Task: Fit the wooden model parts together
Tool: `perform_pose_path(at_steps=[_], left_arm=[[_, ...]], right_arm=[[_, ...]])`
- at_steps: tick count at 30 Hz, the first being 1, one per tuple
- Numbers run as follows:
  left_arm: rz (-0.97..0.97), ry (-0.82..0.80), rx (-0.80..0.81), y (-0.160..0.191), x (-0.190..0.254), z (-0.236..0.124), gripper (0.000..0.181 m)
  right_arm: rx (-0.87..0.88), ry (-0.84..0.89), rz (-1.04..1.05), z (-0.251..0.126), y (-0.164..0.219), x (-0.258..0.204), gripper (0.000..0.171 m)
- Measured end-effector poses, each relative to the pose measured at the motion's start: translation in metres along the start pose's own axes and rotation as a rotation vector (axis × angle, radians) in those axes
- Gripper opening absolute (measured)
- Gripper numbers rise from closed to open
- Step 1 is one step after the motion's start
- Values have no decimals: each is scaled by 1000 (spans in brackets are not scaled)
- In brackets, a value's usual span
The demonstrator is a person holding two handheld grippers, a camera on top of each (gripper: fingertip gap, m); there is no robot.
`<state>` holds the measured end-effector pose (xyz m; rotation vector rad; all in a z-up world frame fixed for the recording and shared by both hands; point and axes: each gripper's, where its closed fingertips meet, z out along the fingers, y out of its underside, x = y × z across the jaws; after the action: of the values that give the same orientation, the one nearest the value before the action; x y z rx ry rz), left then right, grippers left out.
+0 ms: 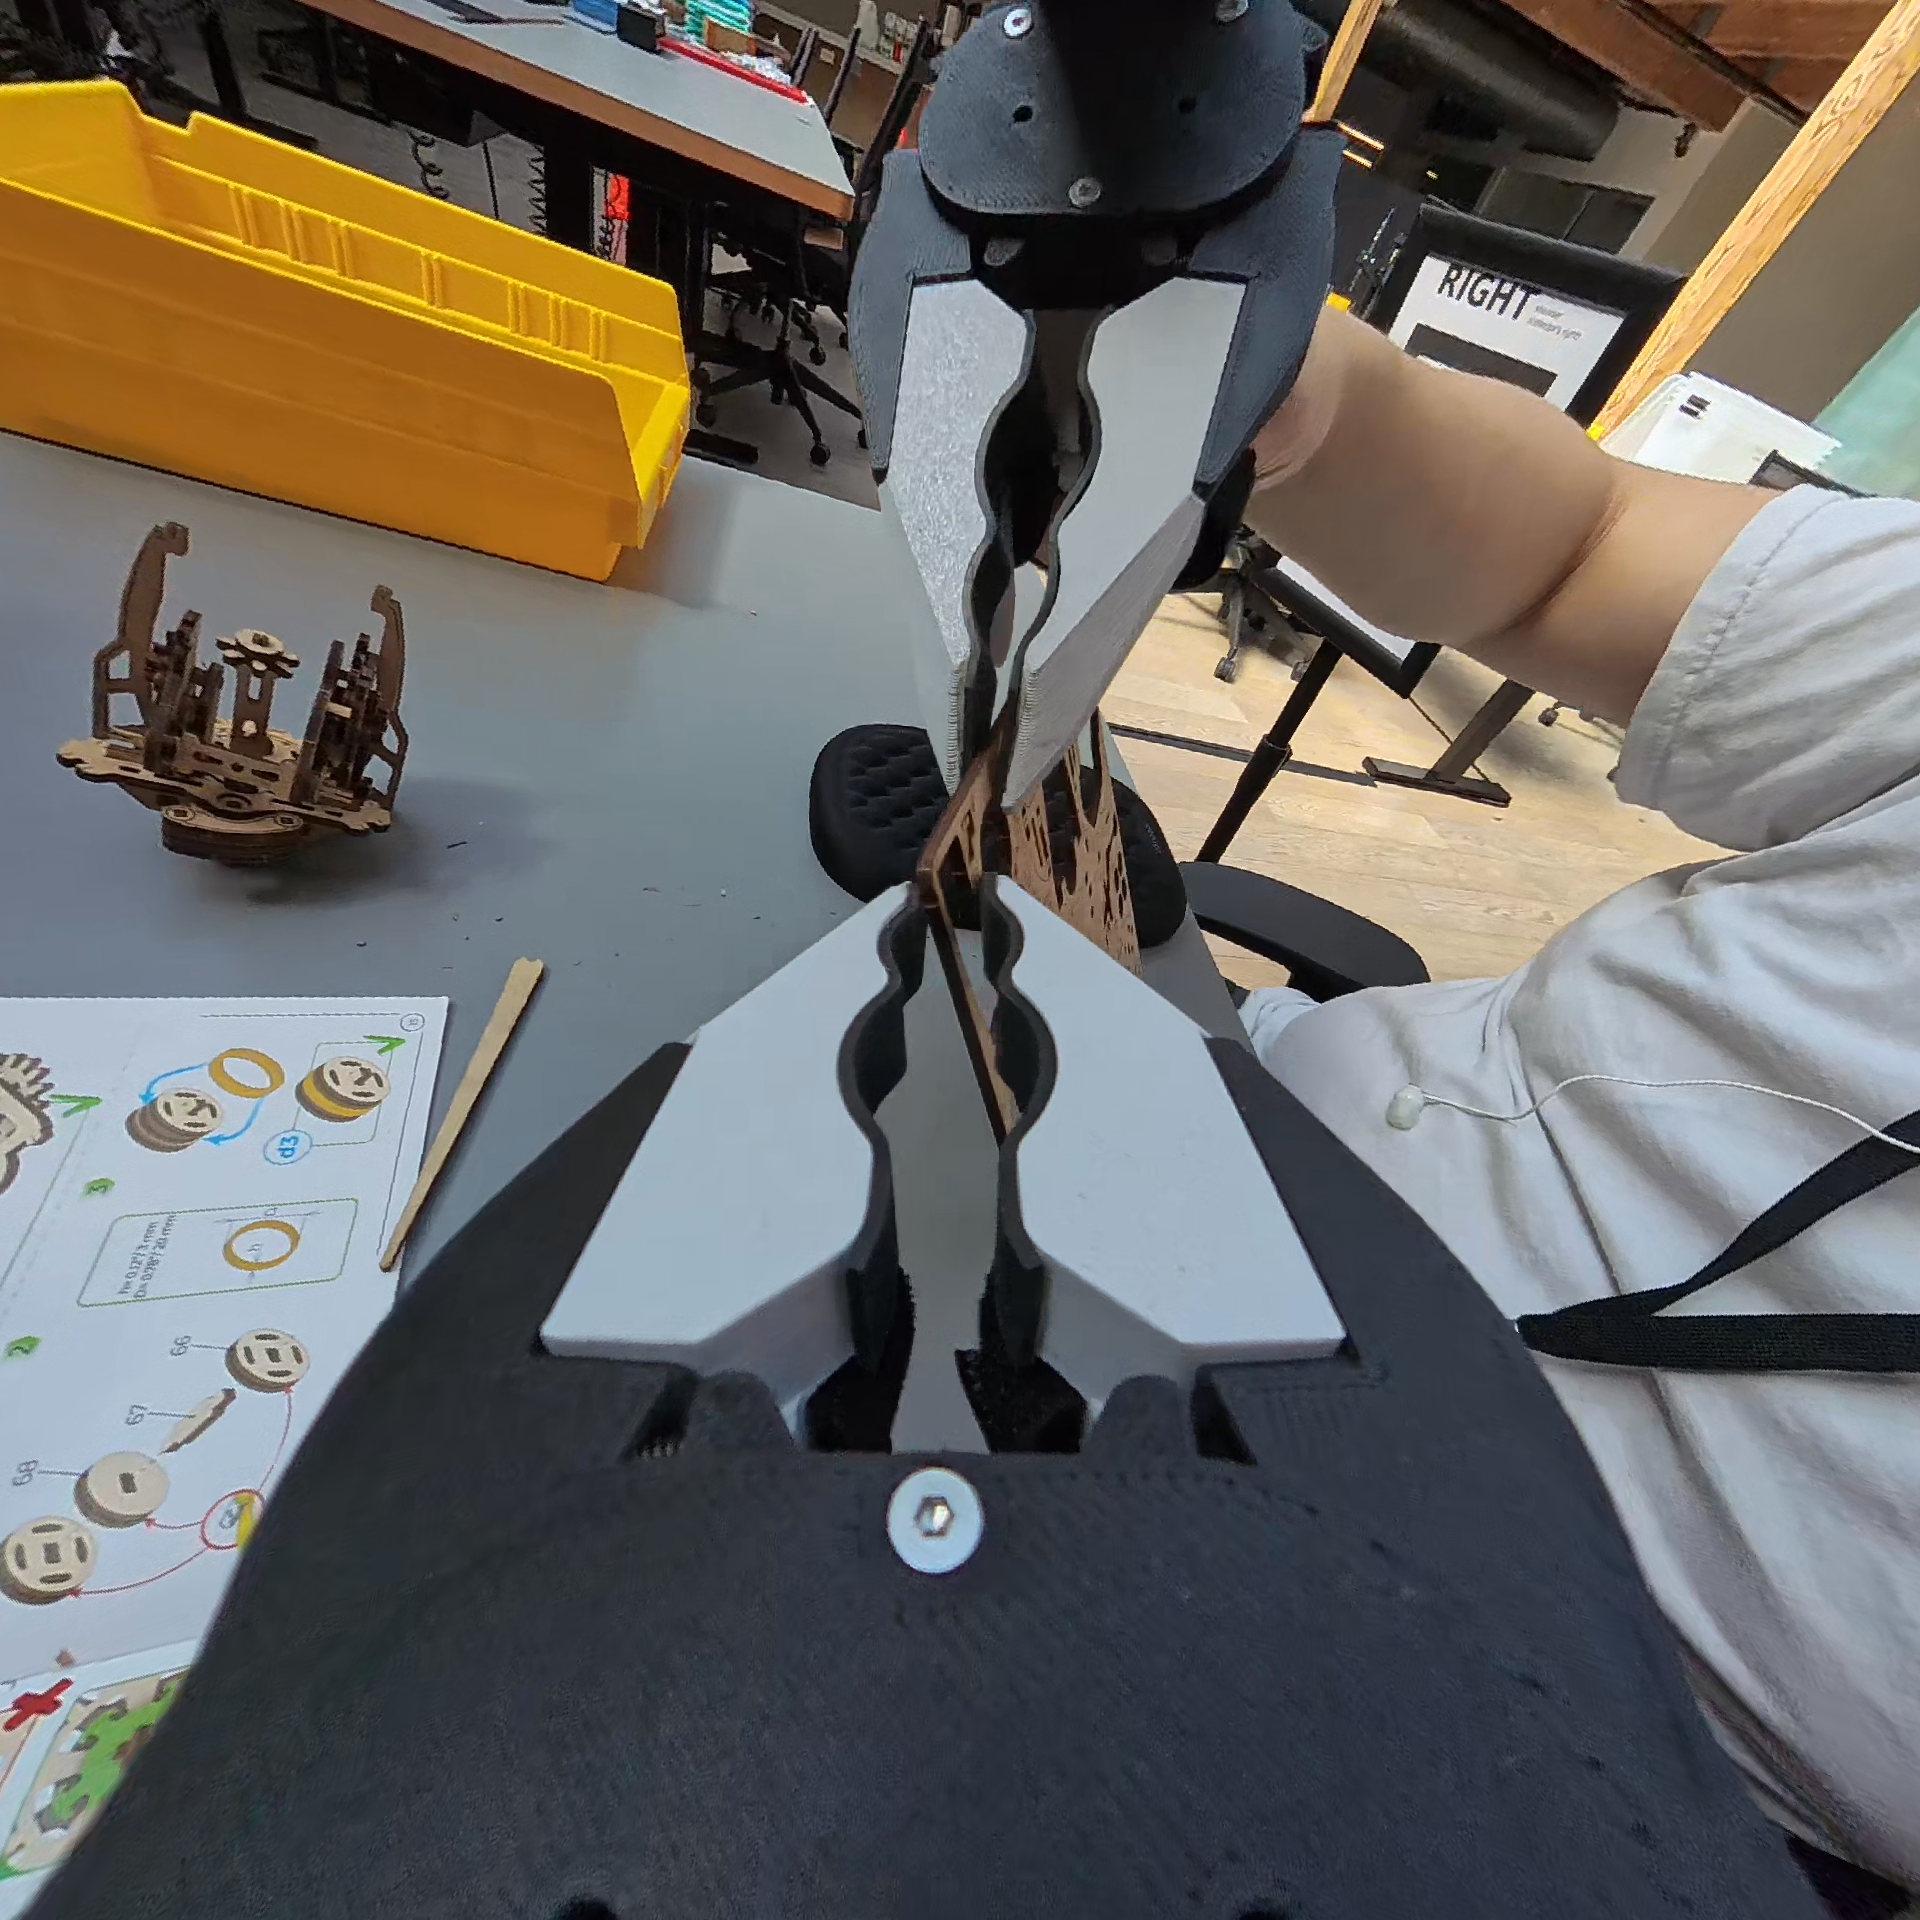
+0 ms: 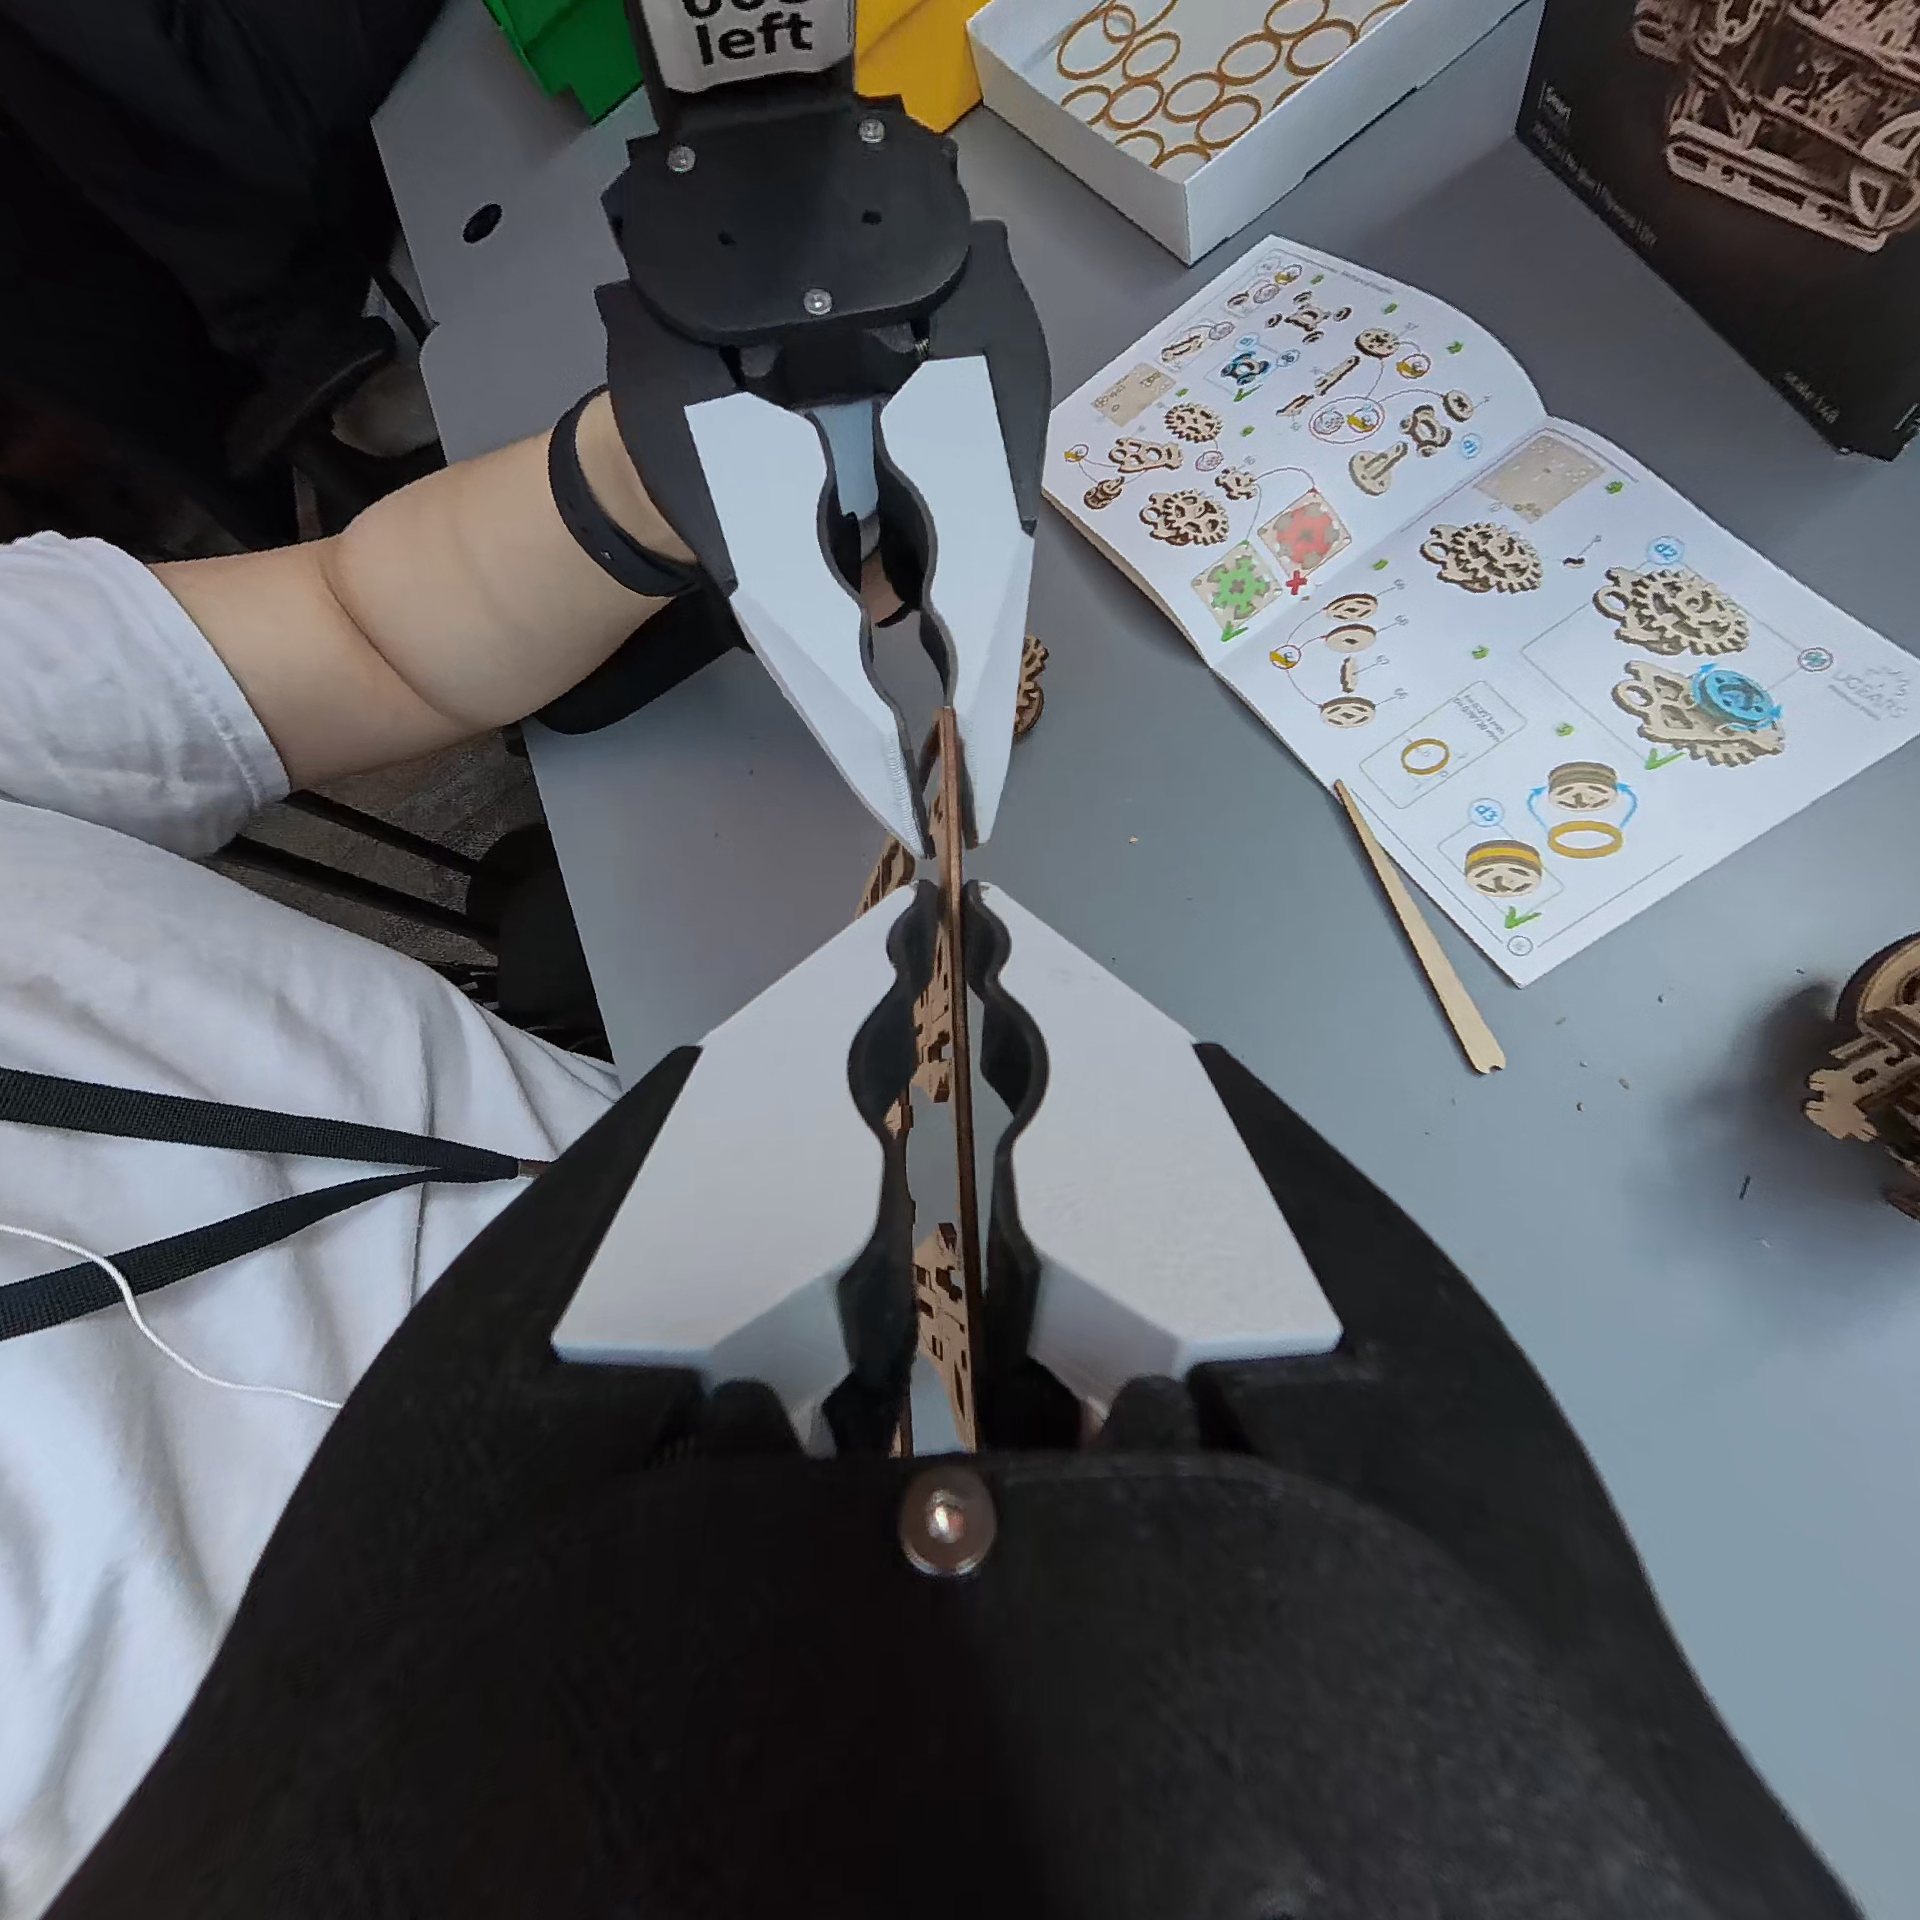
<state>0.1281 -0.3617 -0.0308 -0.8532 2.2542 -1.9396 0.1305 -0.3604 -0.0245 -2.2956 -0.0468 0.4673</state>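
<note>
A thin laser-cut wooden sheet [image 1: 1081, 862] is held edge-on between both grippers, above the front edge of the grey table [image 1: 623, 727]. My left gripper [image 1: 951, 894] is shut on its near edge. My right gripper [image 1: 987, 748] comes from the opposite side, tip to tip, and is shut on the same sheet. In the right wrist view the sheet [image 2: 948, 966] runs between my right gripper's [image 2: 945, 894] jaws, and the left gripper [image 2: 945, 831] clamps its far end. A partly built wooden model [image 1: 234, 717] stands on the table to the left, and also shows in the right wrist view [image 2: 1870, 1081].
An open instruction booklet [image 2: 1455, 582] and a thin wooden stick [image 2: 1418, 925] lie on the table. A yellow bin [image 1: 312, 343] stands at the back. A white box [image 2: 1091, 177] of rings and a dark product box [image 2: 1745, 208] sit beyond. A small wooden gear [image 2: 1029, 675] lies under the left gripper. Left and right tips are no more than a few centimetres apart. The partly built wooden model [image 1: 234, 717] is about 20 cm from both grippers' fingertips.
</note>
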Motion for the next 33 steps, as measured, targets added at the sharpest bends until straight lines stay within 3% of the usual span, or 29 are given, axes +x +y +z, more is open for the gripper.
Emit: perform_pose_path(at_steps=[6, 33], left_arm=[[128, -89, 79, -17, -1, -10, 6], [61, -67, 28, -9, -1, -7, 7]], right_arm=[[-51, 37, -28, 2, 2, -4, 3], [-107, 96, -73, 6, 3, -3, 4]])
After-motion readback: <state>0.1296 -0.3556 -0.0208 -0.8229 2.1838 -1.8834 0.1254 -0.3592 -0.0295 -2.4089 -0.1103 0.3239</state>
